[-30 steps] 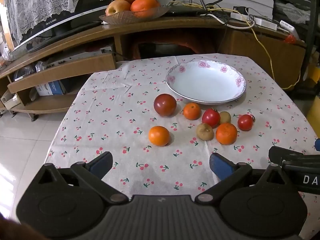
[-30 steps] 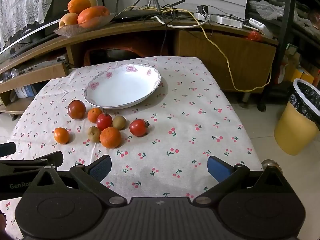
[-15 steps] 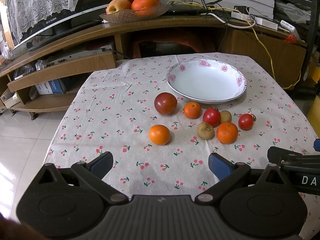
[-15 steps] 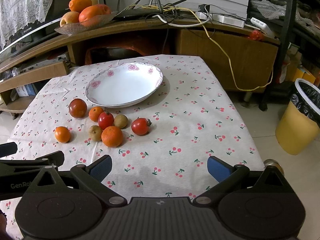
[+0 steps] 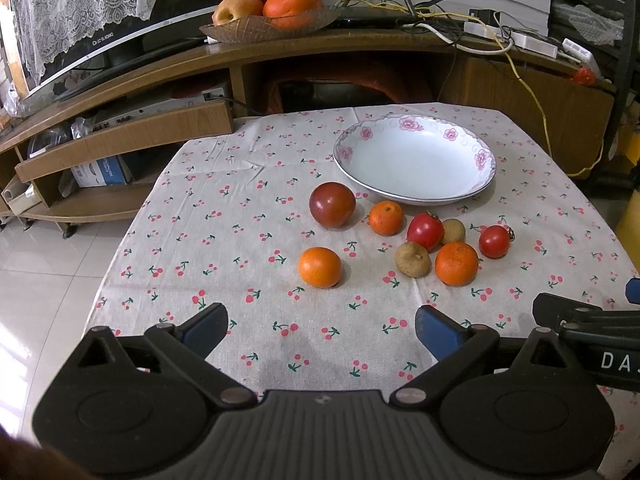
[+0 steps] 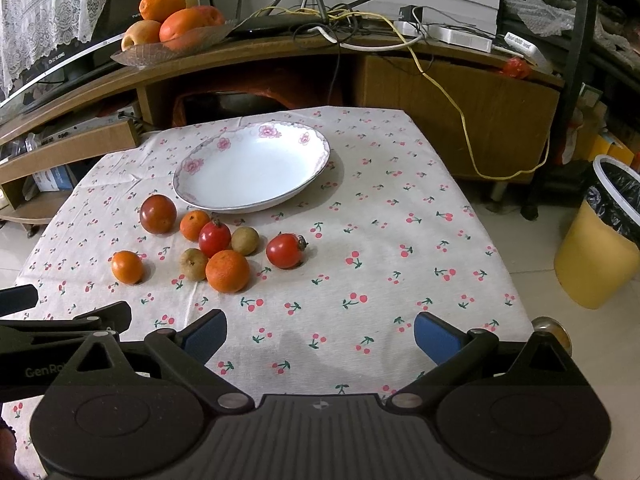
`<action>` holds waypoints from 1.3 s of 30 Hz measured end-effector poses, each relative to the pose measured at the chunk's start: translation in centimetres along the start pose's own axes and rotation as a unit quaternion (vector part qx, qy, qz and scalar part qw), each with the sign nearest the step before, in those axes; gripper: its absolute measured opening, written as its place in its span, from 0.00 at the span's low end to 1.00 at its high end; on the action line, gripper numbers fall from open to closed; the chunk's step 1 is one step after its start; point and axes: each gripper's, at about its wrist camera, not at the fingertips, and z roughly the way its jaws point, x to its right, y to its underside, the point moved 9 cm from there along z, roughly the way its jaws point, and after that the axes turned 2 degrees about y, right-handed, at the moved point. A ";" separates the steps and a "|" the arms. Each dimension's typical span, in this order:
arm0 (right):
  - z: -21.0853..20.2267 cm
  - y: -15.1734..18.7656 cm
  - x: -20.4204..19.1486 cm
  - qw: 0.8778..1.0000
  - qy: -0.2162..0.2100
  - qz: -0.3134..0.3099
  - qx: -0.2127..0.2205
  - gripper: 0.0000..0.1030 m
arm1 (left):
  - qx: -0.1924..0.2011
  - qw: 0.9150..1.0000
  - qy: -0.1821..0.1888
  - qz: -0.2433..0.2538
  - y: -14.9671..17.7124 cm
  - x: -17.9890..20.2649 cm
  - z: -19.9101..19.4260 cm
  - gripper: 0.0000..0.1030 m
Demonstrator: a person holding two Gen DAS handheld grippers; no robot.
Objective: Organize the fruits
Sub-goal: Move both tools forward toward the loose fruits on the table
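A white floral plate (image 5: 414, 156) (image 6: 252, 168) sits empty at the far side of the cherry-print table. In front of it lie several loose fruits: a dark red plum (image 5: 332, 204) (image 6: 158, 214), oranges (image 5: 319, 267) (image 5: 385, 218) (image 5: 456, 263), red tomatoes (image 5: 425, 231) (image 5: 494, 241) (image 6: 285, 250) and brown kiwis (image 5: 413, 259) (image 6: 245, 240). My left gripper (image 5: 322, 330) is open and empty above the near table edge, short of the lone orange. My right gripper (image 6: 320, 334) is open and empty, near the front edge, right of the fruits.
A wooden TV stand behind the table carries a glass dish of oranges and an apple (image 5: 268, 20) (image 6: 172, 46) and tangled cables (image 6: 360, 36). A yellow bin (image 6: 600, 252) stands on the floor at the right. Tiled floor (image 5: 40, 280) lies left of the table.
Both grippers have drifted slightly forward and lower toward the table; fruits and plate sit a little lower and nearer in view. Nothing has been touched.
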 end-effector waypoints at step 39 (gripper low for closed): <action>1.4 0.0 -2.2 0.999 -0.033 -0.023 -0.018 0.91 | -0.003 1.000 0.006 0.000 0.4 -1.5 1.2 0.98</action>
